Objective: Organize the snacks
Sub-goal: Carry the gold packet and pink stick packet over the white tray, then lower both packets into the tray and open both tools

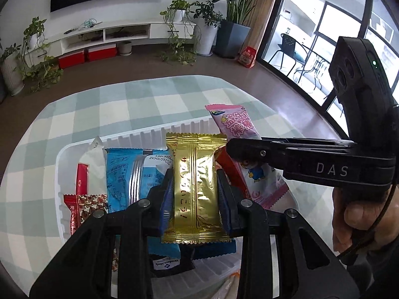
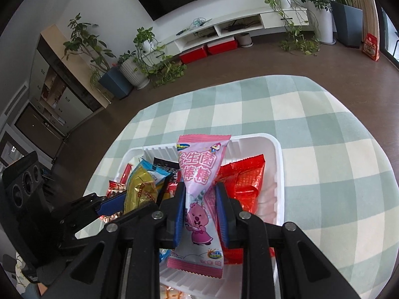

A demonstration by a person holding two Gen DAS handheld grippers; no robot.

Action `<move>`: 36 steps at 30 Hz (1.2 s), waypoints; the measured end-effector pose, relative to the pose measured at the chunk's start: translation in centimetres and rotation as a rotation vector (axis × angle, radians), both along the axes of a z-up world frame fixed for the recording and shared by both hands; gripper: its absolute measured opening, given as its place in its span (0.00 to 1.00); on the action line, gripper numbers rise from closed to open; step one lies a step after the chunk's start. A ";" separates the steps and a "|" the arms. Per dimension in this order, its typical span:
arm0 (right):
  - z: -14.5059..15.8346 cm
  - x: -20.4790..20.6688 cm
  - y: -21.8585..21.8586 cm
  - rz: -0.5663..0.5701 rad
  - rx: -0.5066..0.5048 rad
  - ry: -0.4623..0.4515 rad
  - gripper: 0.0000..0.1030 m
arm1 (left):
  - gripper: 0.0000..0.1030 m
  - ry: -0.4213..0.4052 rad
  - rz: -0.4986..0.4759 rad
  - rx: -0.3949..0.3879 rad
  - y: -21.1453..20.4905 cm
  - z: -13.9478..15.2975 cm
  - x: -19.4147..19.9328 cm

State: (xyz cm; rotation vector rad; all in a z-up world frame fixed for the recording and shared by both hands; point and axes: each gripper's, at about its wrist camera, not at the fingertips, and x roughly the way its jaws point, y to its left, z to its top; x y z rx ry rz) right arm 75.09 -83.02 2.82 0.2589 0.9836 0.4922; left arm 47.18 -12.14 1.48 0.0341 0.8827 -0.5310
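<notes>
My left gripper is shut on a gold snack packet, held above a white plastic tray on the green-checked cloth. My right gripper is shut on a pink lollipop packet, also over the white tray. In the left wrist view the right gripper reaches in from the right, the pink packet sticking up past it. The right wrist view shows the left gripper at lower left with the gold packet. Inside the tray lie a blue packet, a red-brown packet and a red packet.
The tray sits on a table with a green-and-white checked cloth. Beyond the table edge is brown floor, a white TV bench, potted plants and a glass door on the right. A person's hand grips the right tool.
</notes>
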 end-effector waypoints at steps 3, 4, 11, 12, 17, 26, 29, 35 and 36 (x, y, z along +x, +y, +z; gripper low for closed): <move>-0.6 0.4 0.5 0.012 -0.027 0.003 0.25 | 0.29 0.012 0.005 0.020 -0.1 -1.0 0.5; -0.6 0.4 0.7 0.014 -0.036 0.001 0.25 | 0.29 0.016 0.008 0.018 -0.1 -1.3 0.6; -1.2 0.5 1.6 0.029 -0.085 -0.008 0.25 | 0.29 0.023 0.000 0.021 -0.1 -2.3 0.9; -1.4 0.5 1.7 0.032 -0.092 -0.006 0.25 | 0.29 0.025 0.000 0.021 -0.1 -2.3 0.9; -2.2 0.7 1.8 0.029 -0.088 0.004 0.26 | 0.29 0.034 -0.004 0.031 -0.2 -3.0 1.2; -2.9 0.6 1.6 0.025 -0.075 0.001 0.26 | 0.29 0.032 -0.002 0.037 -0.3 -3.5 1.3; -2.6 0.4 1.7 0.025 -0.086 -0.006 0.28 | 0.29 0.023 0.003 0.041 -0.3 -3.4 1.1; -2.0 -0.3 2.0 0.034 -0.080 -0.032 0.43 | 0.38 0.003 0.002 0.043 -0.3 -3.2 0.7; -1.8 -0.5 2.0 0.038 -0.083 -0.037 0.44 | 0.43 -0.002 0.001 0.042 -0.2 -3.1 0.6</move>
